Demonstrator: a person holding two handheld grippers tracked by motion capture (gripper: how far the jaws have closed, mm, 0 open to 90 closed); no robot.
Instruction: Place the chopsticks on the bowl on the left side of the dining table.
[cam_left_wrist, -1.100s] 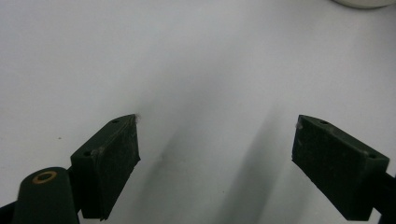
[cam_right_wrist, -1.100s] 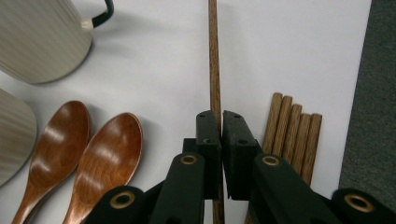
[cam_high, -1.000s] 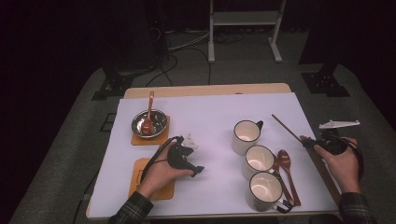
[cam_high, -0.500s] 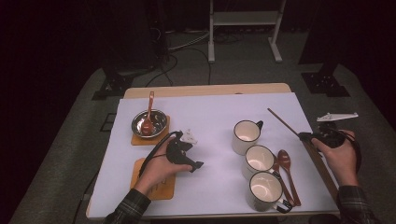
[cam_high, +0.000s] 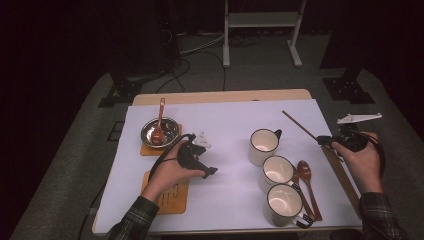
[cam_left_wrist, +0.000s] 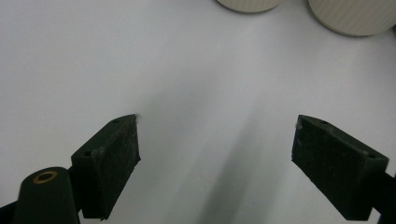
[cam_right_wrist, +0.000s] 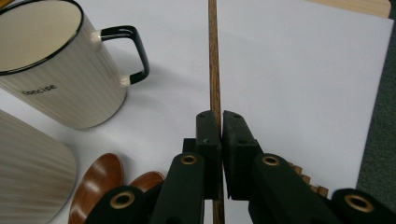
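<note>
Thin wooden stick (cam_right_wrist: 214, 70) pinched between right tongs (cam_right_wrist: 221, 122) — pointing beyond tips

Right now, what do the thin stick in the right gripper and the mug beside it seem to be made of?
The thin stick looks like wood: brown, matt, with fine grain lines along its length. The right gripper is shut on it. The mug looks like glazed ceramic or enamelled metal, which one I cannot tell: cream, faintly ribbed wall with a soft sheen, black rim and black handle.
</note>
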